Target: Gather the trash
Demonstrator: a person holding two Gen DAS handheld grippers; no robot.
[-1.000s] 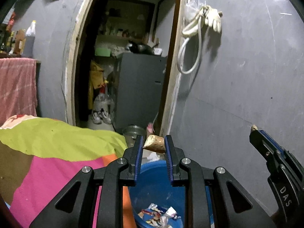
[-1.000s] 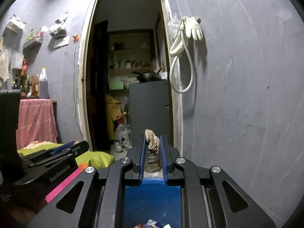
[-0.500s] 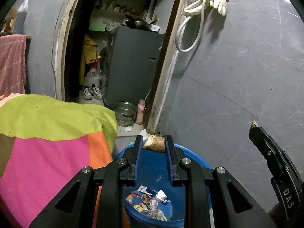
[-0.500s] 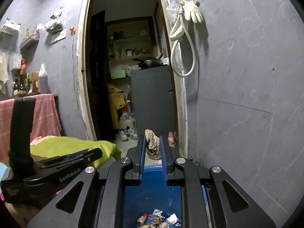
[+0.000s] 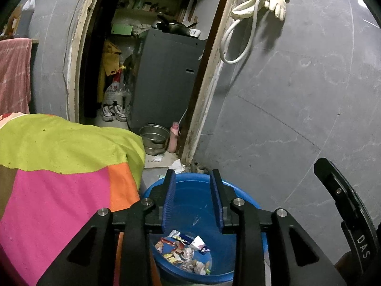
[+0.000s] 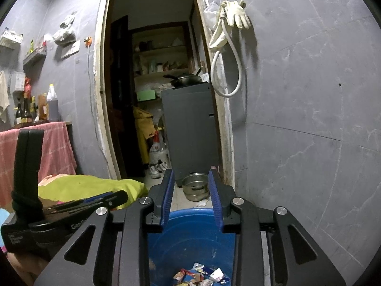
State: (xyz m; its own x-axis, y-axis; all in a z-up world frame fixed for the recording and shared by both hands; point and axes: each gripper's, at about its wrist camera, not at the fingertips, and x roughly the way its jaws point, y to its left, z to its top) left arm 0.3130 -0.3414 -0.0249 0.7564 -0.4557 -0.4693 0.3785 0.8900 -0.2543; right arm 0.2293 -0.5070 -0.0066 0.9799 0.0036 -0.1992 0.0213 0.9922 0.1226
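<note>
Two grippers, both over one blue bin. Left gripper and right gripper: jaws just opened, spread, nothing between them. Wrapper trash heaped on the bin floor. Readable: "DAS" on right, "Gen" on left. Both pitched slightly down.

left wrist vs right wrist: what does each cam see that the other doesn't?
Left wrist only: pink and orange patches of the cloth, pink bottle by the doorframe.
Right wrist only: shelf of bottles, wall racks.
Both: blue bin with wrappers, steel pot, hanging glove, hose, empty open left tongs and right tongs.
</note>
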